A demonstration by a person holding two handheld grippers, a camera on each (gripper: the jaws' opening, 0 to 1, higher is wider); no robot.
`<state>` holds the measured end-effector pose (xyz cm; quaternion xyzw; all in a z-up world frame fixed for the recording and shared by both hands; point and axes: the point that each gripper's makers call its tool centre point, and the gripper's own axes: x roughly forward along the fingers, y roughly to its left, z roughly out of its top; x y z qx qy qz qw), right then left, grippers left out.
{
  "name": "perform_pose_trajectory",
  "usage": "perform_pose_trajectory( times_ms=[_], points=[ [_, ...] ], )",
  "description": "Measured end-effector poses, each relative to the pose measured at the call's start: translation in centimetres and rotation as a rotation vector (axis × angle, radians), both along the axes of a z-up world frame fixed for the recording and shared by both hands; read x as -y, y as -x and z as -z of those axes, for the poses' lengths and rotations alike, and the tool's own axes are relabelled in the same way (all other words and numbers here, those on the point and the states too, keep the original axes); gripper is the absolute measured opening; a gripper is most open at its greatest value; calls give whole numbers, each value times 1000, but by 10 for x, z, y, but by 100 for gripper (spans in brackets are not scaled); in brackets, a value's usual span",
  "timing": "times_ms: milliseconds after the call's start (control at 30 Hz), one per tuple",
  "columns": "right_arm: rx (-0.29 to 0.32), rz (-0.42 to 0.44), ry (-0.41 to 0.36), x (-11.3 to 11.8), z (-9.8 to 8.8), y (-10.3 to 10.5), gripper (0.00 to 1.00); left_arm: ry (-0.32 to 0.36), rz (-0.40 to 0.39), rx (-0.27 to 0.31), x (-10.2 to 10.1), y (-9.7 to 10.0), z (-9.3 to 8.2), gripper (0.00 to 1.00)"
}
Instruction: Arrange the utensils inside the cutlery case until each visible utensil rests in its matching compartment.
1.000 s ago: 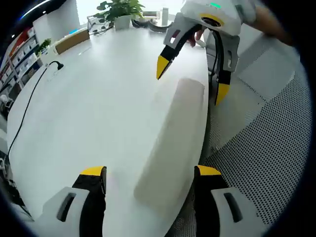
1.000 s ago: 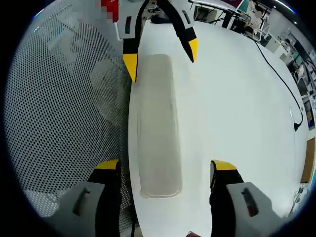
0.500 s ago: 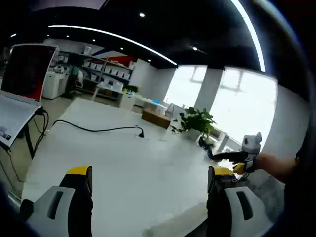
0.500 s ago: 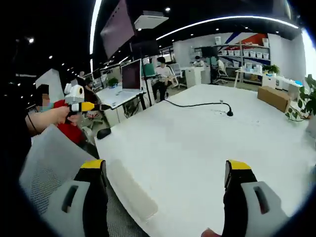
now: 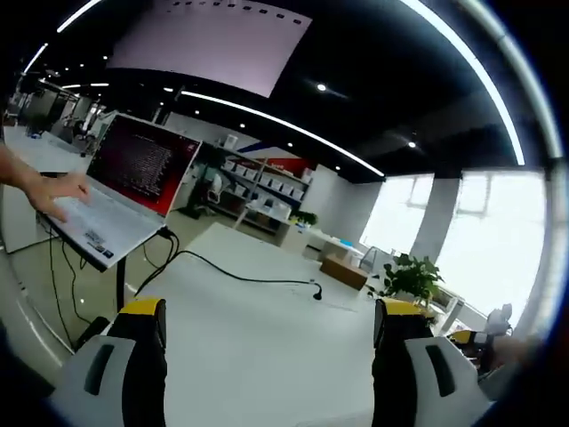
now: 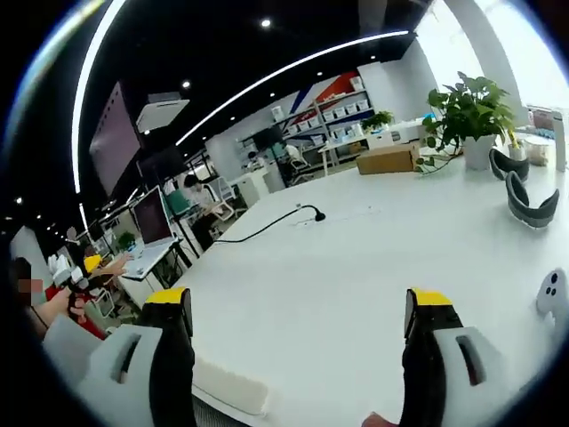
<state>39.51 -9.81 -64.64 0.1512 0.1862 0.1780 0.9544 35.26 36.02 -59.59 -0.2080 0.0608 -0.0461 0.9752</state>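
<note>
On the left of the left gripper view a hand [image 5: 55, 191] rests on an open laptop [image 5: 124, 191] that stands on a stand beside the white worktop [image 5: 249, 329]. A black cable [image 5: 240, 277] runs across the worktop to a plug. Further right sit a cardboard box [image 5: 342, 271] and a potted plant [image 5: 411, 277]. The left tool [image 5: 267, 342] stands wide, its yellow-tipped jaws far apart with nothing between them.

In the right gripper view, at the far left, a person's hand holds the other tool [image 6: 80, 276], small and hard to make out. The pale case [image 6: 229, 390] lies at the worktop's near edge, just right of the right tool's left jaw; only its end shows, and what is inside cannot be told. A black cable [image 6: 267, 224] crosses the worktop [image 6: 356, 267] toward the middle. Beyond it are a cardboard box [image 6: 385, 159] and a potted plant [image 6: 468, 111], then two dark curved objects [image 6: 524, 191] and a small white device [image 6: 553, 294] at the right edge. The right tool [image 6: 298, 342] is wide, holding nothing.
</note>
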Motion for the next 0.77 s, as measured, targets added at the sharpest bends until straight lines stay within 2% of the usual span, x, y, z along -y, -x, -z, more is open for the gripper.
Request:
perform_pose_trajectory(
  times_ms=[133, 600, 633, 667, 700, 733, 767],
  points=[
    [12, 24, 52, 6, 0, -4, 99, 13, 19, -10, 6, -1, 3, 100],
    [-17, -15, 28, -1, 6, -1, 99, 28, 52, -49, 11, 2, 7, 98],
    [-32, -29, 16, -3, 7, 0, 99, 29, 63, -69, 13, 2, 11, 96],
    [-56, -45, -11, -8, 9, 2, 96, 27, 85, -121, 17, 4, 19, 93],
    [-56, -65, -28, -11, 9, 2, 94, 26, 109, -194, 18, 7, 32, 86],
    [-50, -72, -23, -12, 9, 2, 94, 23, 124, -223, 20, 8, 37, 81],
    [-55, -82, -12, -14, 10, 2, 94, 23, 137, -224, 23, 7, 39, 78]
  ],
)
